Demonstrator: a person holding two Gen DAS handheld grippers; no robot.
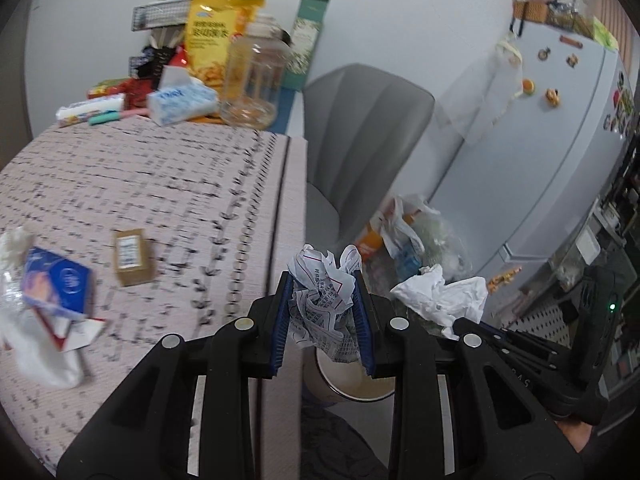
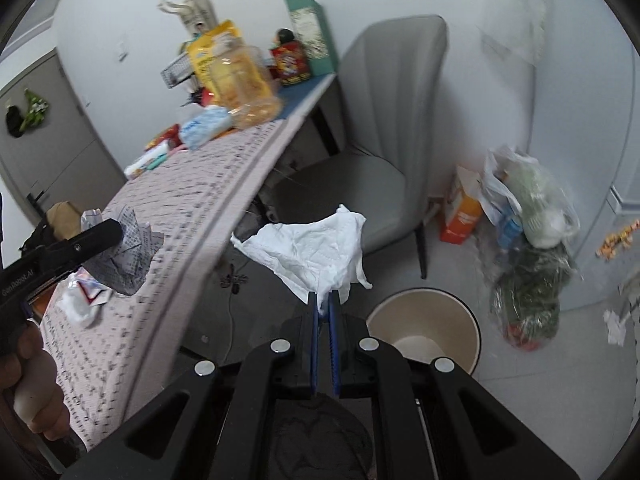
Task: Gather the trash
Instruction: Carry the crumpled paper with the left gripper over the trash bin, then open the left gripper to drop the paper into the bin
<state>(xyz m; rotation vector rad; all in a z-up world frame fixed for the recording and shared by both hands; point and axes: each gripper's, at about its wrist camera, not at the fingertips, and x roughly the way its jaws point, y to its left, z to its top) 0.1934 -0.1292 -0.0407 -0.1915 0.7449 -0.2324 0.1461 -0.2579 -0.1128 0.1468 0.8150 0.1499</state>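
My left gripper (image 1: pixel 323 280) is shut on a crumpled printed paper (image 1: pixel 326 300) and holds it off the table's right edge, above a beige round bin (image 1: pixel 352 384). My right gripper (image 2: pixel 323 300) is shut on a white tissue (image 2: pixel 316 248), just left of the bin (image 2: pixel 424 328) on the floor. The tissue also shows in the left wrist view (image 1: pixel 440 294). The left gripper (image 2: pixel 114 230) with its paper (image 2: pixel 128 256) shows at the left of the right wrist view. On the table lie a blue packet on white wrappers (image 1: pixel 56 284) and a small brown box (image 1: pixel 133 256).
The table with a patterned cloth (image 1: pixel 160 184) carries a tissue box (image 1: pixel 182 102), a clear jar (image 1: pixel 254 80) and snack bags at the far end. A grey chair (image 2: pixel 384 120) stands by the table. Plastic bags (image 2: pixel 528 240) and an orange carton (image 2: pixel 460 208) lie by the fridge (image 1: pixel 552 140).
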